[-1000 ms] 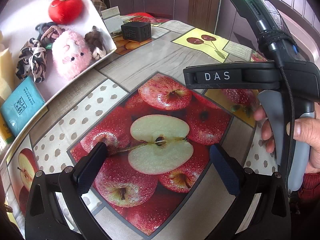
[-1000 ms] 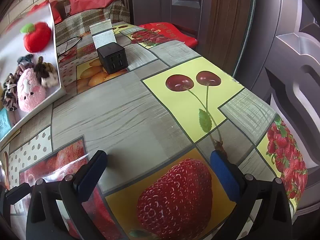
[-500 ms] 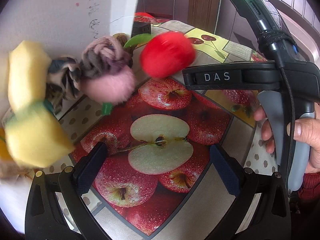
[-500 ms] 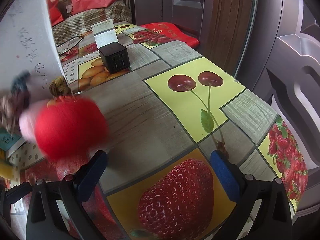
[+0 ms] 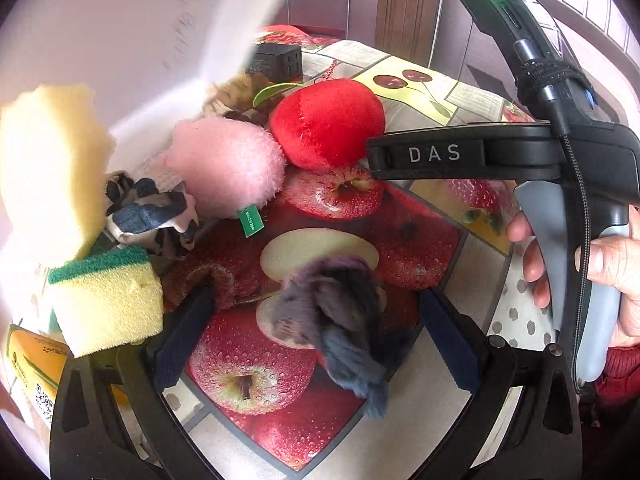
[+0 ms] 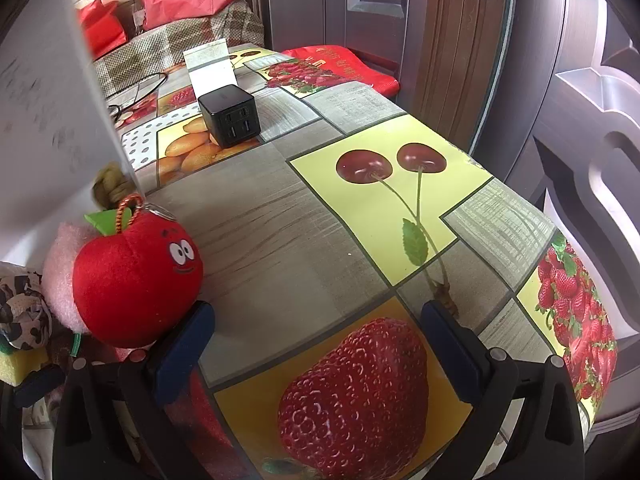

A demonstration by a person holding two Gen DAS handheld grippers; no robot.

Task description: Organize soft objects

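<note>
A red plush apple [image 5: 326, 122] lies on the fruit-print tablecloth [image 5: 404, 240] next to a pink plush toy [image 5: 224, 168], a leopard-print scrunchie [image 5: 152, 216] and two yellow sponges [image 5: 104, 308]. A blurred grey-purple scrunchie [image 5: 332, 320] sits between my left gripper's [image 5: 316, 336] open fingers. In the right wrist view the red apple [image 6: 134, 280] rests against the left fingertip [image 6: 188, 340] of my open, empty right gripper [image 6: 318, 350]. The right gripper's body [image 5: 520, 152] shows in the left wrist view.
A tilted white board [image 5: 120, 40] hangs over the left side of the table. A black charger cube [image 6: 230, 120] and a white card [image 6: 210, 64] stand farther back. The table's edge [image 6: 520, 196] runs along the right, by dark doors.
The white board tipped up and the soft objects slid off it onto the tablecloth, coming to rest by both grippers. Neither gripper has moved.
</note>
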